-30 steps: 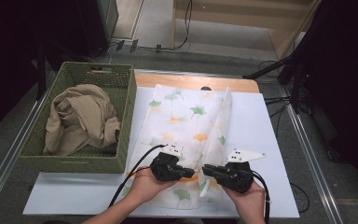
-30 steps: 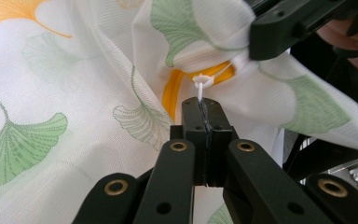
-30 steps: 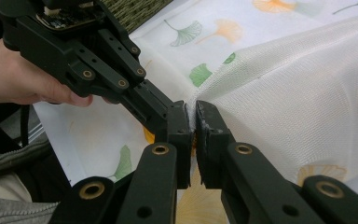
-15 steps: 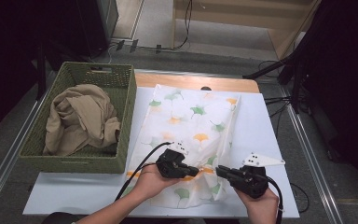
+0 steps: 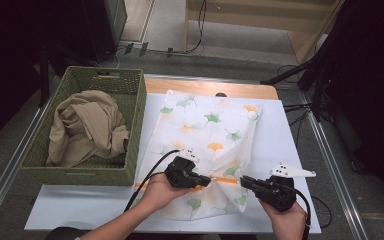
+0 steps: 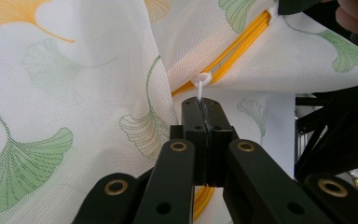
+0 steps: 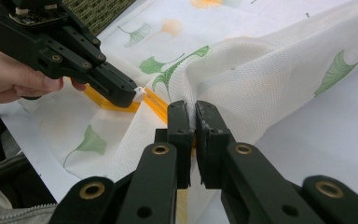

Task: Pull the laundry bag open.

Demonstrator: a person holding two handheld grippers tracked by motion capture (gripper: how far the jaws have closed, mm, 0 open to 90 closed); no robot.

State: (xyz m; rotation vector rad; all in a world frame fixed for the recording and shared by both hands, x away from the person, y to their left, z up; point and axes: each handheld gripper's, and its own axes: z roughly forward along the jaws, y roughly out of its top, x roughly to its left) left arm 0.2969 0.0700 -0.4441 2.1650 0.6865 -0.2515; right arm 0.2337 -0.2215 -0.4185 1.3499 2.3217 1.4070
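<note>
A white mesh bag [image 5: 205, 127] printed with green and orange ginkgo leaves lies flat on the white table. An orange zipper [image 6: 237, 45] runs along its near end. My left gripper [image 5: 207, 181] is shut on the small white zipper pull [image 6: 201, 80], and the same gripper [image 7: 127, 95] appears in the right gripper view next to the orange zipper [image 7: 156, 105]. To the right of it, my right gripper [image 5: 243, 181] is shut on a raised fold of the bag's fabric [image 7: 223, 70], the jaws [image 7: 195, 109] pinching the cloth beside the zipper.
A green woven basket [image 5: 132, 125] stands at the left and holds a crumpled beige cloth [image 5: 85, 127]. The white tabletop [image 5: 282, 135] is bare at the right of the bag. A wooden strip [image 5: 205, 87] lies behind it.
My right gripper has moved to the right, away from the left one, still gripping the fabric. The left gripper has stayed almost in place on the zipper pull.
</note>
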